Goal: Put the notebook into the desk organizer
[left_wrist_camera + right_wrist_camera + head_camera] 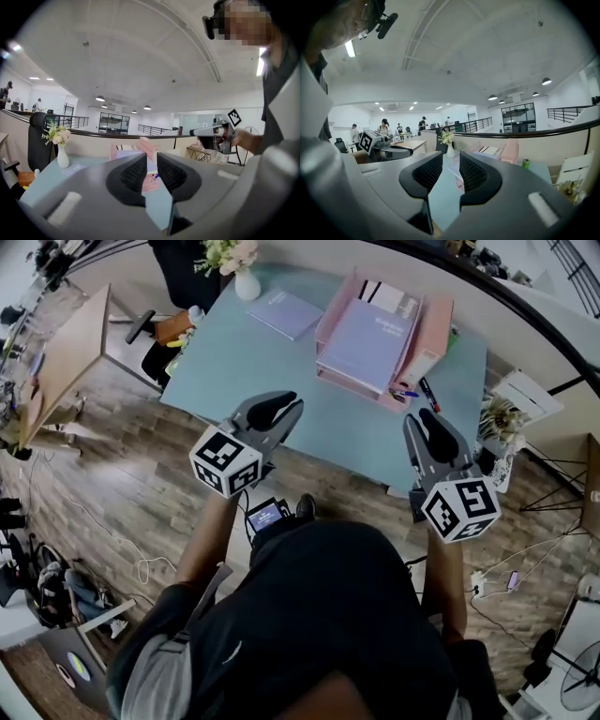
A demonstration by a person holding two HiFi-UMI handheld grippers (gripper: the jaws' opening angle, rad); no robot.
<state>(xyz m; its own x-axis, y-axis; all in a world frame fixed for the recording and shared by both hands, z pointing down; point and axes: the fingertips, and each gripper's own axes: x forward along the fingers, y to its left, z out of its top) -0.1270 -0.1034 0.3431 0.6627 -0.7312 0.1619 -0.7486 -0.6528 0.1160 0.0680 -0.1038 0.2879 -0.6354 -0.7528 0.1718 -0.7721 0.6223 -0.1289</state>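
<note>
Where the task stood: by my judgement no pick-up had begun, since both grippers hung short of the near edge of the tabletop (234, 362), over the wooden floor (141, 484).
Vase: a white vase (247, 284) of pale flowers stood at the far edge, just left of the notebook and apart from it, so it left that side tight for an approach.
Notebook: the lavender notebook (286, 313) lay flat and closed on the bare tabletop, left of the organizer and not in it. Its near corner was free, which looked like the easiest place to take it.
Left gripper: the left gripper (281, 409) was held about level and pointed toward the organizer. Its jaws were clenched to a thin slit with nothing between them, only tabletop showing through.
Desk organizer: the pink desk organizer (427, 334) sat right of centre. Its flat tray already carried a larger lavender book, and upright slots behind held papers. Which compartment was meant for the notebook I could not tell.
Pens: loose pens (428, 395) lay just in front of the organizer's right corner, where a low sweep could knock them.
Right gripper: the right gripper (429, 426) was held level beside the other, well apart from it. Its jaws were likewise drawn close together and gripped nothing.
Next move, as a judgement: one gripper would need its jaws released before closing on the notebook's edge.
</note>
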